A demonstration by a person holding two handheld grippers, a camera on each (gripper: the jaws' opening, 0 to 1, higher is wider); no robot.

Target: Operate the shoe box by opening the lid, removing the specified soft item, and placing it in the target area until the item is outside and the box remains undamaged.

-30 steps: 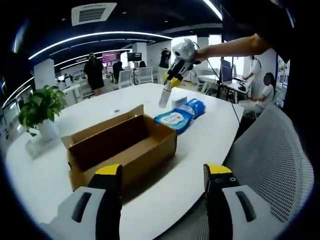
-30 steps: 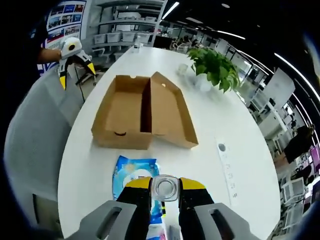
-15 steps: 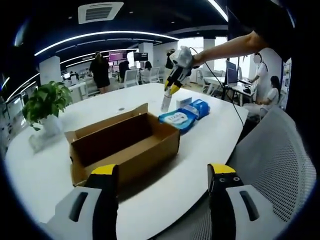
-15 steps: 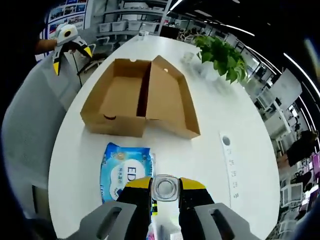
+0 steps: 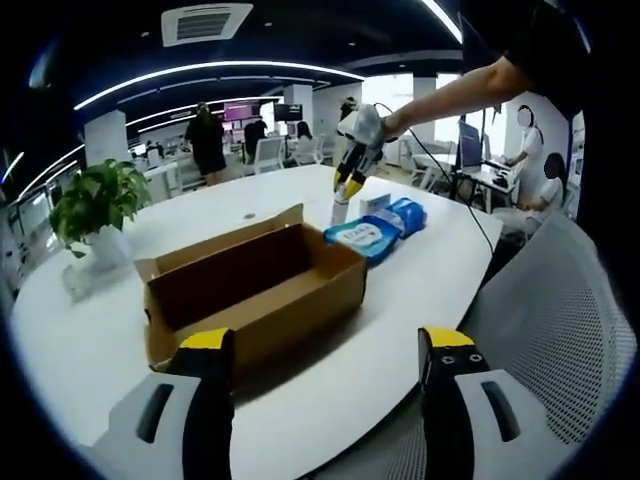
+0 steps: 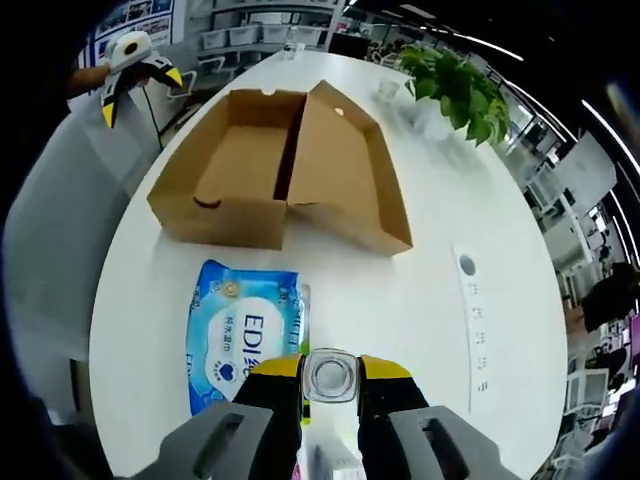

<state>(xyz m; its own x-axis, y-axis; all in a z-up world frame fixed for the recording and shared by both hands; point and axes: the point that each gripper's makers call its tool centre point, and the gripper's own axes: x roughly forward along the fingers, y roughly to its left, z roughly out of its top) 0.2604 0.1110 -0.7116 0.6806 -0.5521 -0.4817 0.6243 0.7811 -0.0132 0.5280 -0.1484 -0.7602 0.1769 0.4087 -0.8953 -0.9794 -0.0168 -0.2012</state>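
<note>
One open brown cardboard shoe box and one blue wet-wipes pack sit on the white oval surface. Right gripper has its jaws clamped on one clear small bottle. Left gripper jaws are spread wide, holding nothing.

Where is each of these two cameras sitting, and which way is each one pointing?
Left gripper view: rides on the left gripper, held low at the table's edge, facing across the open shoe box; the person's outstretched arm shows.
Right gripper view: rides on the right gripper, looking down along its jaws, shut on a clear bottle, onto the wipes pack.
Shared: box, wipes pack, potted plant, and each other's gripper.
</note>
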